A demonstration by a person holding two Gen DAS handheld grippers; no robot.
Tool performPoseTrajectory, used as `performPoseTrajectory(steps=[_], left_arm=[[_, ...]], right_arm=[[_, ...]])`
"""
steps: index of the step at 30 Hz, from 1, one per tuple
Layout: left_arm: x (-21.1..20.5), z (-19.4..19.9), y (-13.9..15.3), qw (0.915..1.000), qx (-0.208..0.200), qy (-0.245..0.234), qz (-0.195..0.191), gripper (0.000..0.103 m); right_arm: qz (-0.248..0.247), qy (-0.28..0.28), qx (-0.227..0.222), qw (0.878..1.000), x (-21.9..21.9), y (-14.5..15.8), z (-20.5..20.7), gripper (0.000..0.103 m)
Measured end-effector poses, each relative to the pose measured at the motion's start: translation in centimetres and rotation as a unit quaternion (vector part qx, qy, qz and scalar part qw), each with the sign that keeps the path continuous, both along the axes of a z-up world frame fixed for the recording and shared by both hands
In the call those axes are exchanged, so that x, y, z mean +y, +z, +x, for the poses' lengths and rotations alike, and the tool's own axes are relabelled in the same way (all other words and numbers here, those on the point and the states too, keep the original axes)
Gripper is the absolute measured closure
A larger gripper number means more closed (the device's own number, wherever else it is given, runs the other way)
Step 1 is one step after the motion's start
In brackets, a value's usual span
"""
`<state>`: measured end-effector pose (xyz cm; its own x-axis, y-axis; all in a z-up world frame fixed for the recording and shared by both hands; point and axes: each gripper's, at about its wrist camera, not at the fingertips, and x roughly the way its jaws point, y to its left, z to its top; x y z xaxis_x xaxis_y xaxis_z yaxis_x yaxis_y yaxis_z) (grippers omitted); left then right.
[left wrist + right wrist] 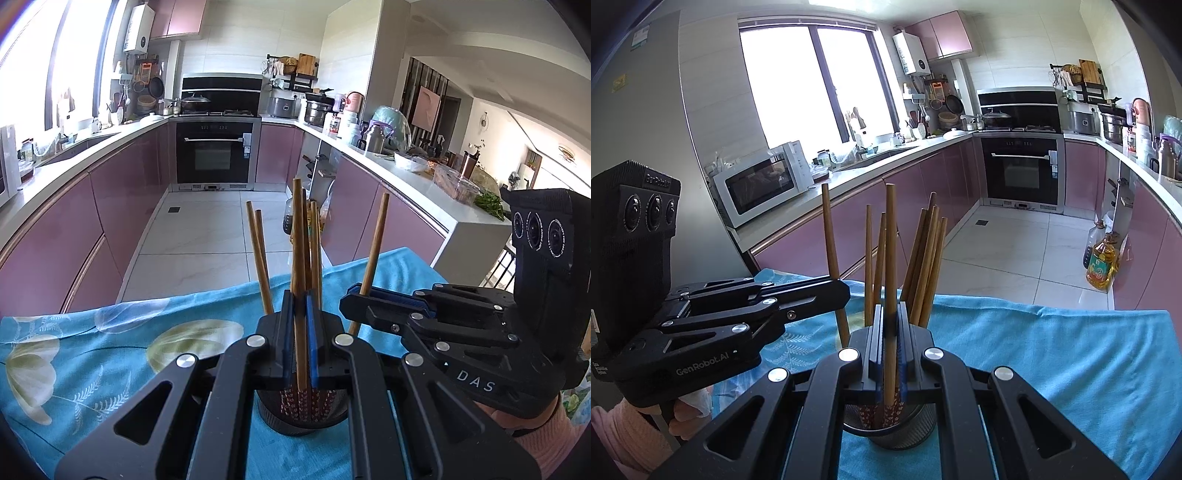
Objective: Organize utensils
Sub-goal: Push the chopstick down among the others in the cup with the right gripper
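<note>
A blue floral cloth [110, 350] covers the table across the bottom of both views, and past it a kitchen with mauve cabinets [122, 192], white floor tiles and a black oven [214, 151] at centre top of the left wrist view. In the right wrist view a microwave [761, 184] sits on the counter at middle left and an oil bottle [1102, 264] stands on the floor at right.

Now the tools. The left gripper [300, 332] is clamped tight on one wooden chopstick [299, 266], upright at bottom centre, right over the dark mesh holder [303, 417]. The right gripper [890, 332] is squeezed shut too, pinching its own chopstick [891, 251] above the same holder, where the other chopsticks [927, 266] stand fanned out with their patterned ends down.
</note>
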<state>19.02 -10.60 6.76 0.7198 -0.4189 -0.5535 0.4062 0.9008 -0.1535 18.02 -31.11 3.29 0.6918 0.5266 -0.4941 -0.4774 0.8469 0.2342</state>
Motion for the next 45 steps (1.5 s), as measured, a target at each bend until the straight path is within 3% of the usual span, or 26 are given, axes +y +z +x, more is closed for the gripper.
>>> performPoseTrajectory(steps=[45], left_arm=[[-0.7,3.4,-2.5,0.9993,0.032,0.009,0.017,0.095]], right_arm=[[0.017,-0.008,0.028,0.999,1.0,-0.5,2.5,0.096]])
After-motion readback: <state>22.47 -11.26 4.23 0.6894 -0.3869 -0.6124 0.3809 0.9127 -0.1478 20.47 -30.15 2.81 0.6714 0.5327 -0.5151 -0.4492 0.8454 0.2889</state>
